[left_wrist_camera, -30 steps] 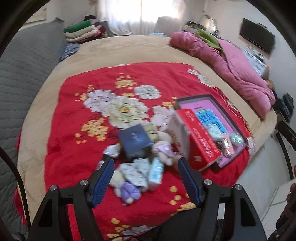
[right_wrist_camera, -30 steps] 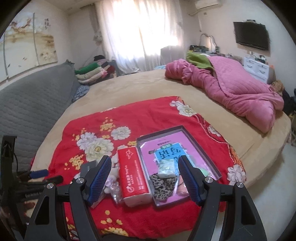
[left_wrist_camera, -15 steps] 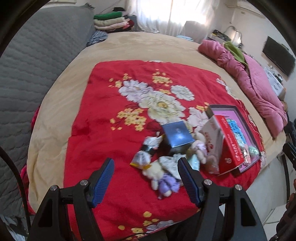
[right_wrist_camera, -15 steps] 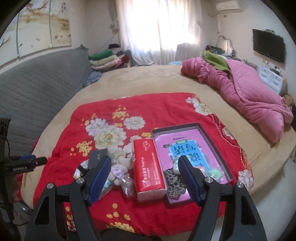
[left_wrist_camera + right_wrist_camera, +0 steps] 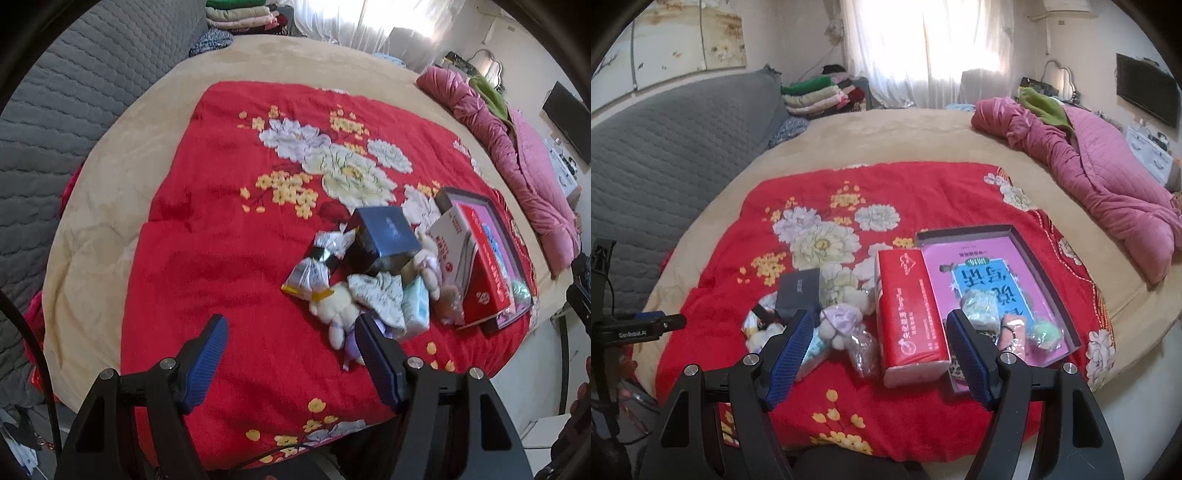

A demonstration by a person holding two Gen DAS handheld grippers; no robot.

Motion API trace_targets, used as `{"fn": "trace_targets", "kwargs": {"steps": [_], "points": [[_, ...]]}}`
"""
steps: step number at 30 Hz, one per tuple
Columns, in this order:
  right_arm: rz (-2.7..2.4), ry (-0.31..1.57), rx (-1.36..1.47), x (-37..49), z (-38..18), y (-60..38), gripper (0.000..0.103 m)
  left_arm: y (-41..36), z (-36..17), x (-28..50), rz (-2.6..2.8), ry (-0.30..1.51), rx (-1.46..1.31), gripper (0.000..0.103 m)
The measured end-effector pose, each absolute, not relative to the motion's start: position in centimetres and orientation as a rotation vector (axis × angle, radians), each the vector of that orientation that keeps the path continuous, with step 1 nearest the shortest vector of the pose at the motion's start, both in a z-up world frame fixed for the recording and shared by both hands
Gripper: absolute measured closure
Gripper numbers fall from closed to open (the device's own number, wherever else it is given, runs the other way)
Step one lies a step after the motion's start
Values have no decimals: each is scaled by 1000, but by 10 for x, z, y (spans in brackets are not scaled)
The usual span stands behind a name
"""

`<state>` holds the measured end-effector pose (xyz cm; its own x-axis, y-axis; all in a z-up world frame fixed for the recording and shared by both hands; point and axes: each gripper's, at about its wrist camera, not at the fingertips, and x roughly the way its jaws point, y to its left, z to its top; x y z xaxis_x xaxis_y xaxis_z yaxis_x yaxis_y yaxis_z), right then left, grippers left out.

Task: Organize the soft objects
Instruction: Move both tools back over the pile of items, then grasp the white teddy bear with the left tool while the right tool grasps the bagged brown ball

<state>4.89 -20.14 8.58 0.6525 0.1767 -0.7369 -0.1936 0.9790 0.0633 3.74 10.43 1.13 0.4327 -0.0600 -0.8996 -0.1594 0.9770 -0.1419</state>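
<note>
On the bed (image 5: 923, 133), a red flowered blanket (image 5: 229, 236) is spread over the tan cover, and the soft things lie in a heap near its front right part. Seen from the left wrist, a dark blue box (image 5: 384, 236) stands at the back of the heap, with crinkly snack packets (image 5: 314, 266) just to its left. A cream plush bear (image 5: 338, 306) lies in front of the box, touching a white patterned pouch (image 5: 380, 295) and a pale blue tissue pack (image 5: 415, 306). A purple plush toy (image 5: 351, 345) lies partly hidden behind the right finger of the left gripper (image 5: 291, 354), whose jaws are spread wide with nothing between them, hovering above bare blanket to the left of the heap.

From the right wrist, a red tissue pack (image 5: 908, 314) lies lengthwise between the heap and a shallow tray (image 5: 1052, 280), touching the tray's left side. Inside the tray, a pink booklet with a blue label covers the bottom, and several small soft items in clear wrappers (image 5: 979, 306) sit at its near end. The right gripper (image 5: 882, 350) is also spread wide and holds nothing, its fingers framing the red tissue pack from above.

A pink quilt (image 5: 1108, 173) is bunched along the far right of the bed, and folded blankets (image 5: 816, 92) are stacked by the window
</note>
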Motion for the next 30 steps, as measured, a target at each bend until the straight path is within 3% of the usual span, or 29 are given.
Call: {"fn": "trace_targets", "kwargs": {"steps": [23, 30], "points": [[254, 945, -103, 60, 37, -176, 27, 67, -72, 66, -10, 1308, -312, 33], [282, 982, -324, 60, 7, -146, 27, 59, -93, 81, -3, 1349, -324, 33]]}}
